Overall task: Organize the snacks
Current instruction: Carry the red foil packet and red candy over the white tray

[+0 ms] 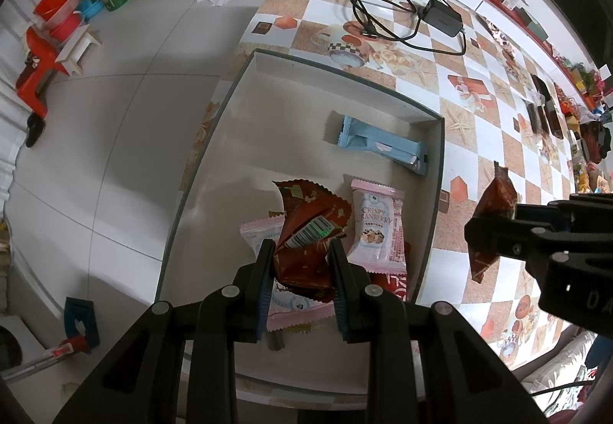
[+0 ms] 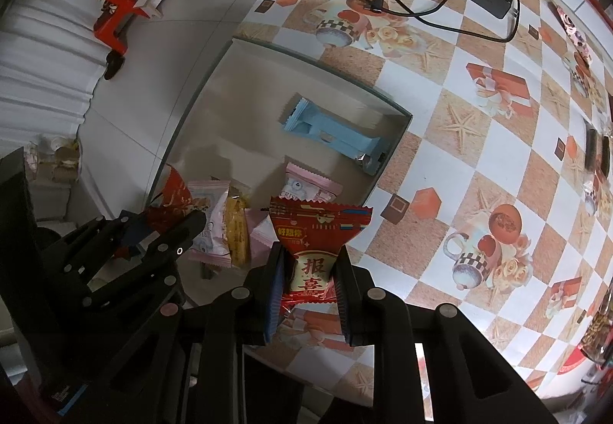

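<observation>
The right gripper [image 2: 308, 276] clamps a red snack packet [image 2: 315, 232] above the tablecloth, just right of the box [image 2: 402, 125]; the left gripper [image 1: 302, 267] pinches another red packet [image 1: 306, 228] over it.

A shallow grey-rimmed tray [image 1: 245, 87] holds a pale blue bar wrapper [image 1: 383, 146] at its far right, a pink "Crispy Cranberry" packet [image 1: 377, 228] nearer, and more pink packets [image 2: 210, 228] with a yellow snack [image 2: 236, 232]. Two red packets [image 1: 306, 232] [image 2: 314, 232] are pinched upright.
</observation>
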`<state>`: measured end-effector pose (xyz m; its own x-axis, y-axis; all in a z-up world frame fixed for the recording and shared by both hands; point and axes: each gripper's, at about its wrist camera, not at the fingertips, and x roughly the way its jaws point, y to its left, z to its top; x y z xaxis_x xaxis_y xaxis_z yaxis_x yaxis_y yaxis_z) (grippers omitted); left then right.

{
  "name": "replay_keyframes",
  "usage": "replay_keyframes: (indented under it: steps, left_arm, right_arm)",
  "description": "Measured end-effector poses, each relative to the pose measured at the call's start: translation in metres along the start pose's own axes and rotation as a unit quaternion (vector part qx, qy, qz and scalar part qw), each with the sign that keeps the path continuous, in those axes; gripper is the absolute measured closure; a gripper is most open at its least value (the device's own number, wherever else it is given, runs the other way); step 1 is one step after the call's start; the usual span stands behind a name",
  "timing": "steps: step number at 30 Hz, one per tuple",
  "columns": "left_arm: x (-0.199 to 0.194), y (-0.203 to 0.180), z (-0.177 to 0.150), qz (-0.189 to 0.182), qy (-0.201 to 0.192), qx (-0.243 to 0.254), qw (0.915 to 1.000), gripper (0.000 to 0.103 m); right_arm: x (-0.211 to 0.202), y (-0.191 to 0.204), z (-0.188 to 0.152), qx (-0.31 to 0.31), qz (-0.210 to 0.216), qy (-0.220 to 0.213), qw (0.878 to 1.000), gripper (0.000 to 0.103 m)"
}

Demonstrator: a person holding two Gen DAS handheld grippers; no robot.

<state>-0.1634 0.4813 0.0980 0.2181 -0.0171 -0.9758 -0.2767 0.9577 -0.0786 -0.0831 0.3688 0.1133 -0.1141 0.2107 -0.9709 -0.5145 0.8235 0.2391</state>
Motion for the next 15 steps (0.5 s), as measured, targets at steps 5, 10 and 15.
replay_keyframes:
  steps: [5,10,15]
  left_arm:
    - [-0.0003,0.0001,-0.0003,0.0,0.0,-0.001,1.0,0.073]
    - [0.0004,-0.0001,-0.0009,0.0,0.002,-0.002,1.0,0.073]
    - [0.004,0.0013,0.001,0.002,0.004,-0.001,1.0,0.073]
  right_arm:
    - [0.0005,-0.0002,0.0004,0.0,0.0,0.0,1.0,0.077]
    - [0.0012,0.0017,0.0017,-0.004,0.001,0.001,1.0,0.077]
    - [0.0035,0.0036,0.0039,-0.006,0.002,0.004,1.0,0.077]
